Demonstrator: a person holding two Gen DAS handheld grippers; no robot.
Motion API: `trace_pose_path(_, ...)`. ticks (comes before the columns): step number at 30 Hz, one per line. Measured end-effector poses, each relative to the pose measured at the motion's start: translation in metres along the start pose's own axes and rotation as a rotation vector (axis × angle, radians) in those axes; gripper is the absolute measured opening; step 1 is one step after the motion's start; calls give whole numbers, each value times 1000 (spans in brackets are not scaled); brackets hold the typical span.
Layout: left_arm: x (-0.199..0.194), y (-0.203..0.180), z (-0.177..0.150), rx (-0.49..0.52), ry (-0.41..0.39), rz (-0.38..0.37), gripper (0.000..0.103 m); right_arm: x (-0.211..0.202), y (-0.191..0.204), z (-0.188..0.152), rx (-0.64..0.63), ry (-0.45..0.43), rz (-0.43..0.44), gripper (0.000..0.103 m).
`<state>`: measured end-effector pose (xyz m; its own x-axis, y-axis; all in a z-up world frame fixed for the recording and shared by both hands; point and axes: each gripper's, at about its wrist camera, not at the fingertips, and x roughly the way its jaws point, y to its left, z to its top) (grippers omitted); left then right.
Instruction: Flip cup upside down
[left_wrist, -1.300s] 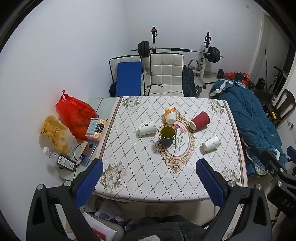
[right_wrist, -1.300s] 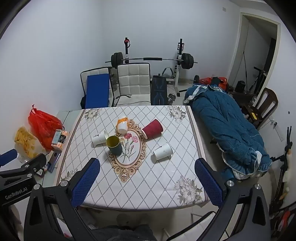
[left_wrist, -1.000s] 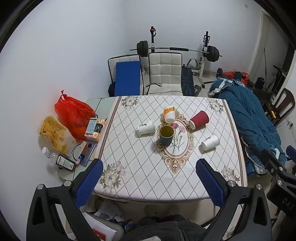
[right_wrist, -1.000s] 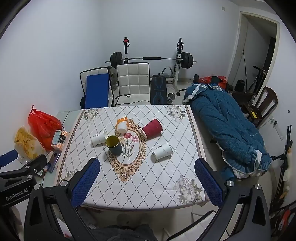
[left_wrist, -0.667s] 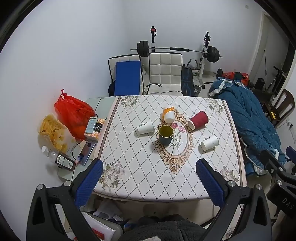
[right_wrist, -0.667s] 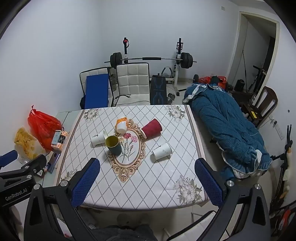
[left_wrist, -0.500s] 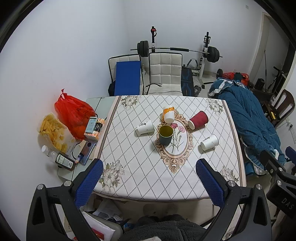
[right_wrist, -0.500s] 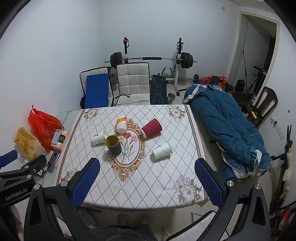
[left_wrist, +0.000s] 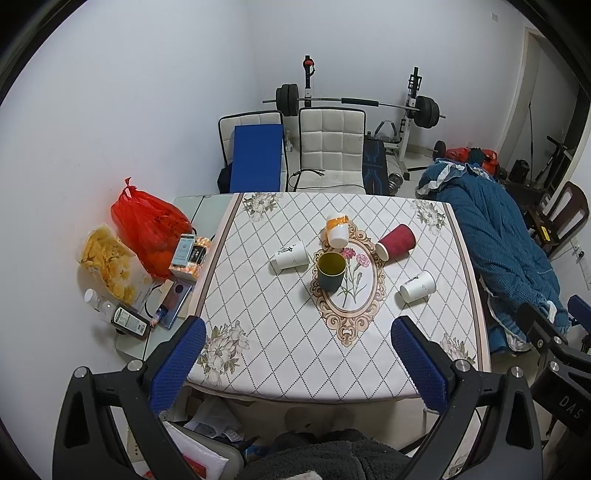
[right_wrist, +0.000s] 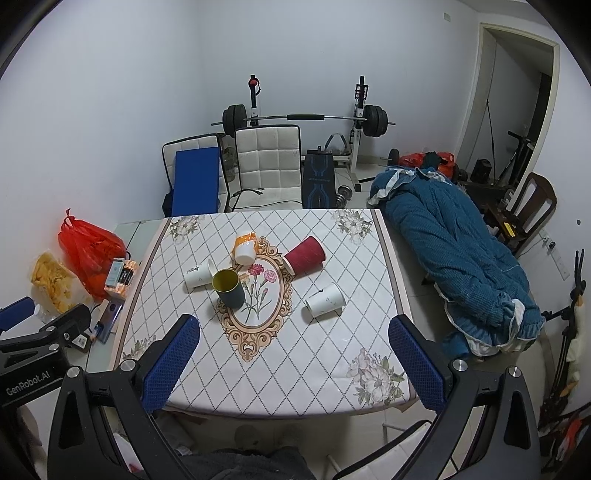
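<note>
A dark green cup (left_wrist: 330, 271) (right_wrist: 229, 288) stands upright with its yellow inside showing, near the middle of the table (left_wrist: 280, 332). Around it lie cups on their sides: a white paper cup (left_wrist: 290, 254) to its left, a red ribbed cup (left_wrist: 397, 242) (right_wrist: 306, 255) to the right, another white paper cup (left_wrist: 417, 287) (right_wrist: 325, 300) nearer the right edge. An orange-and-white cup (left_wrist: 338, 230) (right_wrist: 245, 247) sits behind, seemingly upside down. My left gripper (left_wrist: 295, 354) and right gripper (right_wrist: 293, 354) hover open over the table's near edge, well short of every cup.
The table wears a diamond-patterned cloth with a floral oval (right_wrist: 255, 299). A side shelf at the left holds a red bag (left_wrist: 147, 225), snacks and a phone. Two chairs (left_wrist: 330, 155) and a barbell rack stand behind the table. A blue quilt (right_wrist: 454, 266) lies at the right.
Both views have drifted very slightly back from the table. The cups have not moved and both grippers stay open.
</note>
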<state>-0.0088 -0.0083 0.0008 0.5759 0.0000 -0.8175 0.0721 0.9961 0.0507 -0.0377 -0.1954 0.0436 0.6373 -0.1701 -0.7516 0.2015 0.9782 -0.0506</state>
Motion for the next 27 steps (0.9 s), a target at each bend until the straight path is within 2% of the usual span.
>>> trace_pose_path(27, -2, -3, 0, 1, 3, -7, 103, -4, -1, 0, 1, 1, 3, 103)
